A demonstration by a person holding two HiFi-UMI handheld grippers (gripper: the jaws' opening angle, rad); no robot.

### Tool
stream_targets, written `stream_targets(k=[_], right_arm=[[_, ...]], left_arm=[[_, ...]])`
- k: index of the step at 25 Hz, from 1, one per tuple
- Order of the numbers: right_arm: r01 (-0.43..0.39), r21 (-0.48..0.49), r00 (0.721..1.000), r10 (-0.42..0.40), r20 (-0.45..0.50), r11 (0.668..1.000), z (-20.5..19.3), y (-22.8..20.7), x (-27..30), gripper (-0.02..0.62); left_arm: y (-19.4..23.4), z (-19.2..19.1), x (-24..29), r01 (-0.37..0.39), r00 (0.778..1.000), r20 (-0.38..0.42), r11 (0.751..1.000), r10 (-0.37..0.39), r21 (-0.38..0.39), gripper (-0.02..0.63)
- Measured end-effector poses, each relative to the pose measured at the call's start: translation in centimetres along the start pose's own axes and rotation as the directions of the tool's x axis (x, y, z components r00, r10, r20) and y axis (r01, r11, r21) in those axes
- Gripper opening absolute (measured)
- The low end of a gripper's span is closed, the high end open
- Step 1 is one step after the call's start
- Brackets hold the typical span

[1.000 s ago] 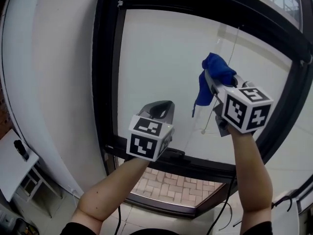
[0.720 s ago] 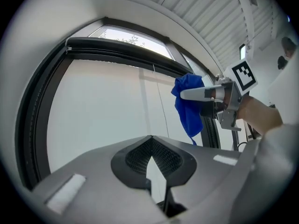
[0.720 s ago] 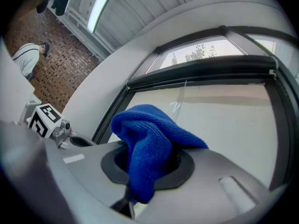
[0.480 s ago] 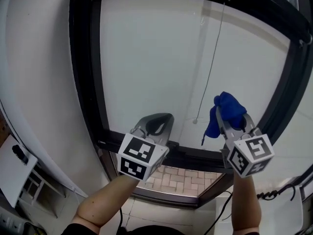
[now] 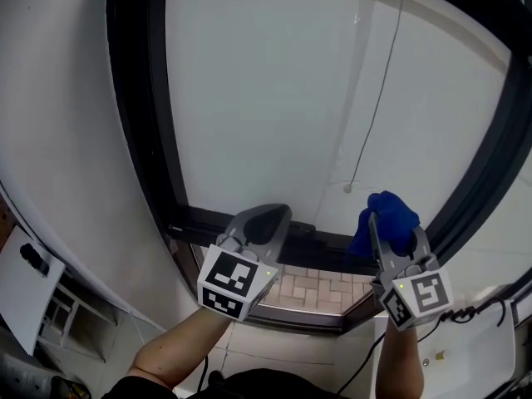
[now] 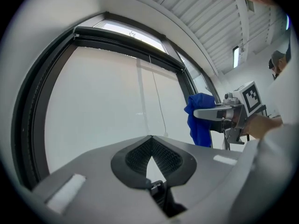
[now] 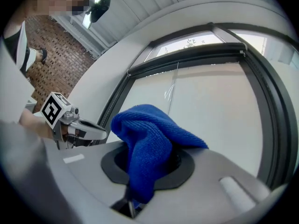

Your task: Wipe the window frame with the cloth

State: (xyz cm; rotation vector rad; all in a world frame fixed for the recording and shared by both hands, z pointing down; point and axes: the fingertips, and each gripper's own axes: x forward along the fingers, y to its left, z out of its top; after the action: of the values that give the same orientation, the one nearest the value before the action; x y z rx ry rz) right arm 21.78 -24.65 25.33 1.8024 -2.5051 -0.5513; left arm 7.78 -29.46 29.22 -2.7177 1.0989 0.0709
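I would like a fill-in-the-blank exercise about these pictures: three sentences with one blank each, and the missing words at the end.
1. The right gripper is shut on a cloth of ____ colour.
2. The left gripper has its jaws shut, and between them it holds ____.
3. The window frame is ____ in colour.

Missing words: blue; nothing; black.
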Motion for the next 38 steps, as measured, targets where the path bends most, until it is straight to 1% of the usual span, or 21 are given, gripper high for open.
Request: stream_targets(k=[4,7,11,14,17,22,24,27,30,34,38], right_arm=[[-0.012,0.091,1.0,0.011,0.009,0.996,-3.2,2.5,-0.8,0.064],[0.0,0.109,1.0,0.001,-0.005,0.994,-5.5,2.9,-1.7,0.065],[0.023,0.146,1.0,-0.023,-0.006,0.989,-7.7,3.3,-3.2,0.066],[0.059,0.127,0.997,-0.053,-0.051,0.99,-9.9,3.5,-4.3,0.066],[0.068,0.11,0.995,-0.06,-0.078,0.992,-11.5,4.2,-4.9,0.066],[0.085,0.136,0.993,-0.073,-0.092,0.987,-12.6,4.9,-5.6,0.066],[0.083,0.157,0.993,-0.069,-0.095,0.984,-12.7,5.1,-5.6,0.066],[0.081,0.148,0.992,-0.065,-0.106,0.986,-12.8,5.2,-5.2,0.064],[0.102,0.168,0.989,-0.083,-0.121,0.98,-13.2,4.9,-5.4,0.064],[0.104,0.176,0.988,-0.082,-0.131,0.979,-13.6,5.3,-5.7,0.061],[0.105,0.167,0.987,-0.082,-0.139,0.98,-13.7,5.3,-5.9,0.061]], left_arm=[[-0.2,-2.4,-1.3,0.018,1.0,-0.02,1.0,-0.018,0.002,-0.006],[-0.2,-4.2,-1.9,0.015,0.999,-0.041,1.0,-0.016,-0.021,-0.008],[0.2,-6.0,-2.8,0.011,0.997,-0.071,1.0,-0.012,-0.02,-0.008],[0.9,-7.0,-4.0,-0.017,0.997,-0.072,0.999,0.015,-0.029,-0.006],[0.9,-8.4,-4.9,-0.019,0.997,-0.071,1.0,0.018,-0.023,-0.008],[0.5,-11.4,-6.4,-0.015,0.996,-0.09,0.999,0.011,-0.045,-0.008],[0.6,-11.9,-6.5,-0.009,0.996,-0.093,1.0,0.006,-0.027,-0.006],[1.6,-11.5,-6.3,-0.031,0.995,-0.091,0.999,0.03,-0.01,-0.008],[2.0,-11.1,-6.5,-0.059,0.996,-0.071,0.997,0.056,-0.045,-0.008],[1.0,-12.4,-7.0,-0.075,0.993,-0.093,0.992,0.066,-0.1,-0.008],[0.4,-12.8,-7.1,-0.076,0.993,-0.096,0.992,0.066,-0.103,-0.008]])
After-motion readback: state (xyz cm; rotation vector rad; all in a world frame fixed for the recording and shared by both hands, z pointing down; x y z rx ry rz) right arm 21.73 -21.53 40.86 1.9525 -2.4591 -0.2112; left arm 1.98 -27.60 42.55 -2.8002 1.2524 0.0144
